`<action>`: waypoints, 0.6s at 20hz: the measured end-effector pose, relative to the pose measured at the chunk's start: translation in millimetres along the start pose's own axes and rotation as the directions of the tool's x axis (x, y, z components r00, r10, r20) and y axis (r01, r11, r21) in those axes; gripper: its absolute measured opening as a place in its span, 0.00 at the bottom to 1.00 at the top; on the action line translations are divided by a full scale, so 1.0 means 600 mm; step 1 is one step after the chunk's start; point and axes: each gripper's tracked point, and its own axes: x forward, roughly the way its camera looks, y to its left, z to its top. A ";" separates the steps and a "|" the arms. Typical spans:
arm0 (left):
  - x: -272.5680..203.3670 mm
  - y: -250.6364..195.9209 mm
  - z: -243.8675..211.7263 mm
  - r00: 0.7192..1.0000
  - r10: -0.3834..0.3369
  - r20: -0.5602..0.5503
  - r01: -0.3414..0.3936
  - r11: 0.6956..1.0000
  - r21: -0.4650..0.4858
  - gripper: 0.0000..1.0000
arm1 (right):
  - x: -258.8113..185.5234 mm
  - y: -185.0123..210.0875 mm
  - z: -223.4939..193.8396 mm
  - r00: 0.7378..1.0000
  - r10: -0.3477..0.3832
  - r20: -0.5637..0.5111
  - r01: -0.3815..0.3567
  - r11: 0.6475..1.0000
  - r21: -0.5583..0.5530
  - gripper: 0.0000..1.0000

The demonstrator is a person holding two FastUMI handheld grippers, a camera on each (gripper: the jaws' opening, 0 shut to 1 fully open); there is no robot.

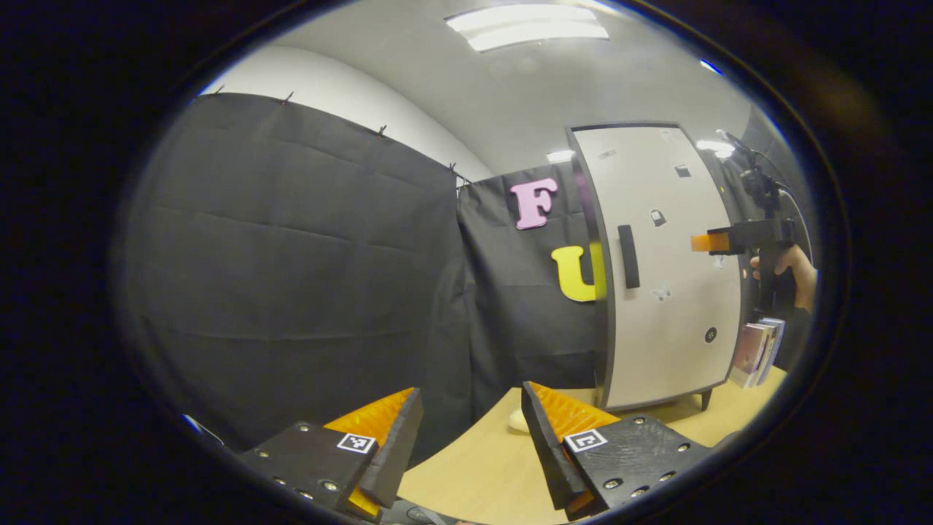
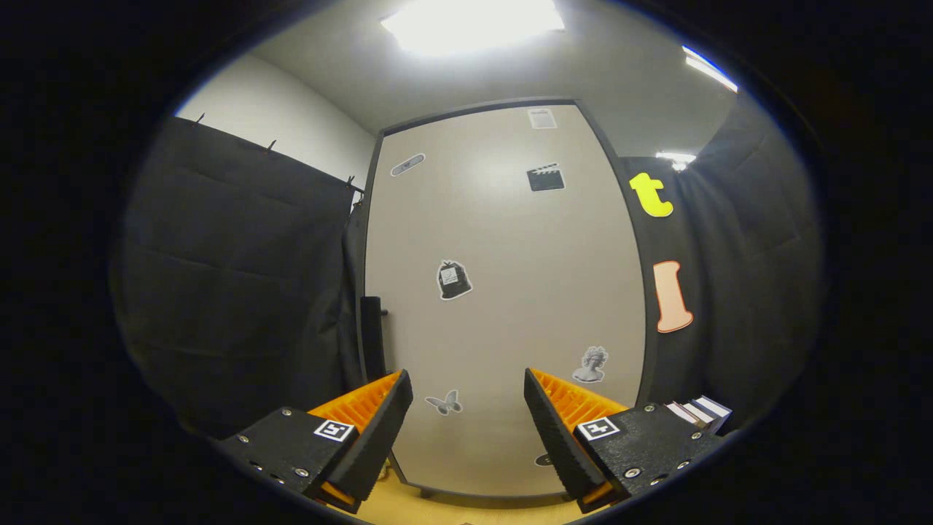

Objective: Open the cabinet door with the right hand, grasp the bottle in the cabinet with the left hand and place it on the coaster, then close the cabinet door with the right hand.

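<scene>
Task status: at the very start, by the look of it. Cabinet door [image 2: 503, 292] is flush shut, nothing opened. Bottle is presumably behind it, can't confirm. Everything is left: open door, grab bottle, set on coaster, close door.

Right claw [image 2: 466, 423]: fingers spread apart, nothing between them. It faces the door front squarely, close up. Door handle [image 2: 372, 335] is a dark vertical bar at the door's left edge, off to the left of the claw's centreline, just above the left finger. No contact with it. In the left gripper view the right claw [image 1: 708, 242] sits in front of the door's right half, held level by a hand [image 1: 791, 273], well apart from the handle [image 1: 628, 256]. It needs to shift across to the handle side before pulling.

Left claw [image 1: 470, 437]: fingers apart, empty, held low over the table [image 1: 481, 467], off to the left of the cabinet and angled toward it. Looks parked, waiting.

A small pale round thing [image 1: 517, 421] lies on the table near the cabinet's front corner, between the left claw's fingers in that view. Probably the coaster, too little of it shows to be sure.

Books [image 1: 758, 351] stand just beside the cabinet's right side.
</scene>
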 end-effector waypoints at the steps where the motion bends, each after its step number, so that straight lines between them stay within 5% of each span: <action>1: -0.001 0.010 -0.002 1.000 0.008 0.002 -0.008 1.000 0.008 0.82 | 0.011 0.013 -0.001 1.000 0.003 -0.003 -0.003 1.000 -0.003 0.95; 12: -0.006 0.116 -0.029 0.995 0.101 -0.012 -0.100 0.995 0.012 0.82 | 0.127 0.129 -0.027 0.998 0.033 -0.049 -0.034 0.999 -0.009 0.95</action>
